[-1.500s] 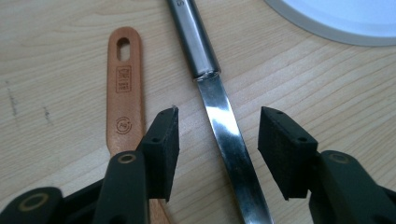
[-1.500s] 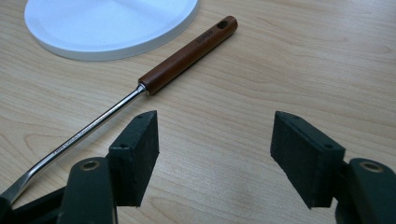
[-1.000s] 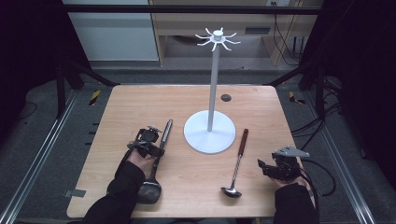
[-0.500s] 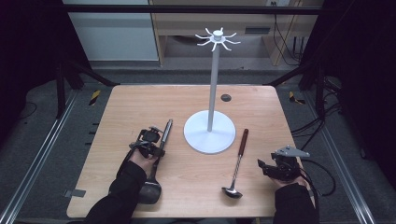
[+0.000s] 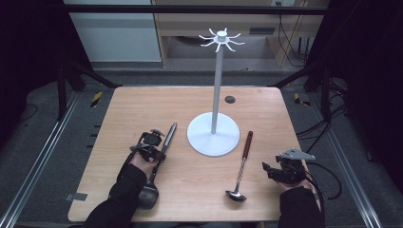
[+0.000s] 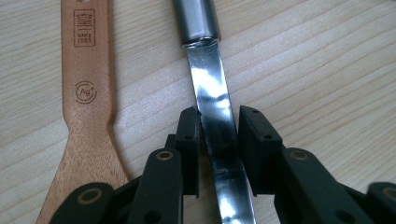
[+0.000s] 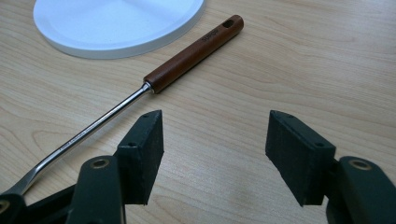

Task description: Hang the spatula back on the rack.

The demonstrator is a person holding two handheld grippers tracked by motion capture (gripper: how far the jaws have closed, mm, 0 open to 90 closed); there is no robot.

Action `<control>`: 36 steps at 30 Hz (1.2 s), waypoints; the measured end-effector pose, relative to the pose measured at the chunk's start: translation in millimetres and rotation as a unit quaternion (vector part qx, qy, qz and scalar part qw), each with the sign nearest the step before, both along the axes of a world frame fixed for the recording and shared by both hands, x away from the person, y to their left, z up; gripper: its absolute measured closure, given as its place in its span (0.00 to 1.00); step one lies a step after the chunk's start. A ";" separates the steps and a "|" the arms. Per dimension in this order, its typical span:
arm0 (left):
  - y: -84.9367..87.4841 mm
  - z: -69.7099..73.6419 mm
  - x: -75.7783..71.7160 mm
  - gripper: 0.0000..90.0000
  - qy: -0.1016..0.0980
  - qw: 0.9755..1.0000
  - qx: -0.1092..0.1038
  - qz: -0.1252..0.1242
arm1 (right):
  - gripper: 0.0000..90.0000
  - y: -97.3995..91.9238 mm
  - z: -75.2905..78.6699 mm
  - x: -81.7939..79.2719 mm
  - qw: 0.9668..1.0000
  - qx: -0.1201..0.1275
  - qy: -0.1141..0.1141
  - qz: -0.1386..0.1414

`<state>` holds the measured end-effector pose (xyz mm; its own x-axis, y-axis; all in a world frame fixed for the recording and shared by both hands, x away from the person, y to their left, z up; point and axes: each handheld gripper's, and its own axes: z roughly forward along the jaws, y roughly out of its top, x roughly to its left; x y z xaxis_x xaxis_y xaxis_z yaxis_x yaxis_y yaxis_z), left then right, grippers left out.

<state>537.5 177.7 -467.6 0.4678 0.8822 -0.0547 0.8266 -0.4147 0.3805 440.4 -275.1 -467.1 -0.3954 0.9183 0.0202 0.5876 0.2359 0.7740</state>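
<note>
Wooden bench [image 5: 142, 102] first: we see the white stand [image 5: 213, 134] near its middle. Toward the front-left corner, our left hand-held gripper [image 6: 218, 128] has just been closing, its jaws now narrow around the steel utensil [image 6: 212, 100]; the right hand-held gripper [image 7: 215, 140] gapes wide, holding nothing.

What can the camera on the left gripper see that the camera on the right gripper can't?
Left gripper view: a flat steel utensil shaft between the left gripper pads, whose jaws have just been closing, and beside it a wooden handle with a stamped logo.

Right gripper view: the right gripper open over bare wood, a ladle with a brown handle, and the white stand base.

Both: the wooden table.
</note>
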 end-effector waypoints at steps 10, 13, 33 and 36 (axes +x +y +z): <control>-0.2 0.8 -3.2 0.78 -0.005 1.000 0.011 -0.012 | 0.42 -0.1 0.5 -0.5 1.000 0.003 -0.001 0.002; -0.3 4.4 -2.7 0.71 -0.012 1.000 0.002 -0.011 | 0.42 -0.3 0.9 -0.5 1.000 0.004 0.000 0.001; -2.6 2.5 2.1 0.79 0.036 0.999 0.023 0.001 | 0.45 -0.4 0.7 -0.2 1.000 0.007 0.008 0.004; -3.5 2.6 2.3 0.80 0.036 0.999 0.026 0.005 | 0.45 -0.5 0.9 -0.3 1.000 0.009 0.009 0.004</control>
